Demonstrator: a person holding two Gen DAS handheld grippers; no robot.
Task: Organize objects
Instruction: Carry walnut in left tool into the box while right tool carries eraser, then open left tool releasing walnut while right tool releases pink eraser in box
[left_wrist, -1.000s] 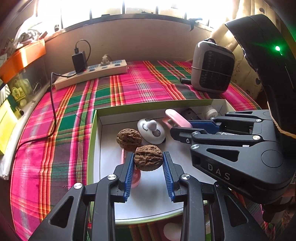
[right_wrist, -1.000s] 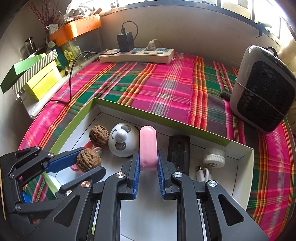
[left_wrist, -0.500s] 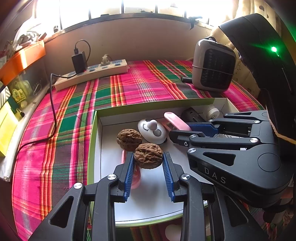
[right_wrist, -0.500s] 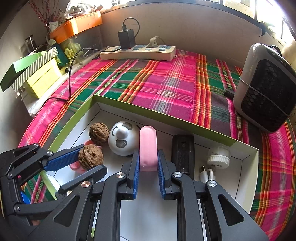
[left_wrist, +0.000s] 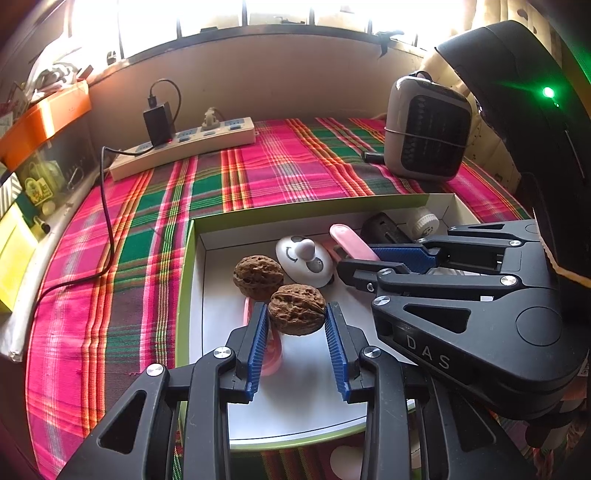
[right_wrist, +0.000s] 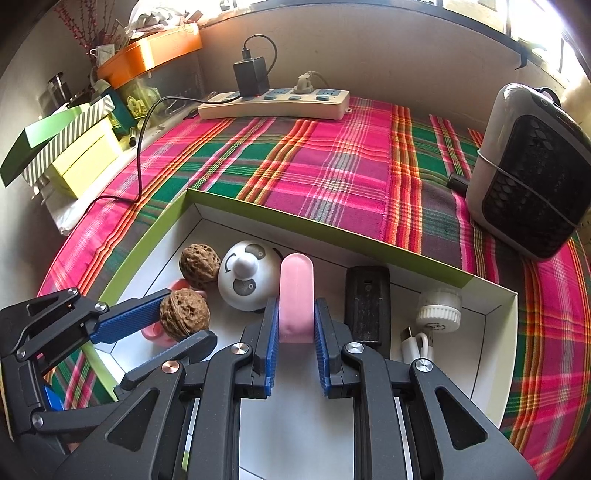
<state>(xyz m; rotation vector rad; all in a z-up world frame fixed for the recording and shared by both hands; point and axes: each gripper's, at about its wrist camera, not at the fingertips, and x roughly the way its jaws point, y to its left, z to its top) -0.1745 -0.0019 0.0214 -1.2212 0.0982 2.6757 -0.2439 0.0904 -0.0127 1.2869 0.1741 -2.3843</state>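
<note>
The left gripper (left_wrist: 297, 325) is easing its jaws apart around a walnut (left_wrist: 297, 308) over the white box (left_wrist: 207, 295); being round, it could roll off. The right gripper (right_wrist: 295, 325) is clamping a pink case (right_wrist: 296, 295), which may slip out.

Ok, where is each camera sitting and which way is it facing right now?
Left wrist: on the left claw, aimed forward and down into the white green-edged cardboard box; its fingers flank a wrinkled brown walnut; the right claw crosses at right.
Right wrist: on the right claw, aimed likewise; its fingers clamp a pink rounded plastic case; the left claw shows lower left.
Shared: box, walnut, case, both claws.
</note>
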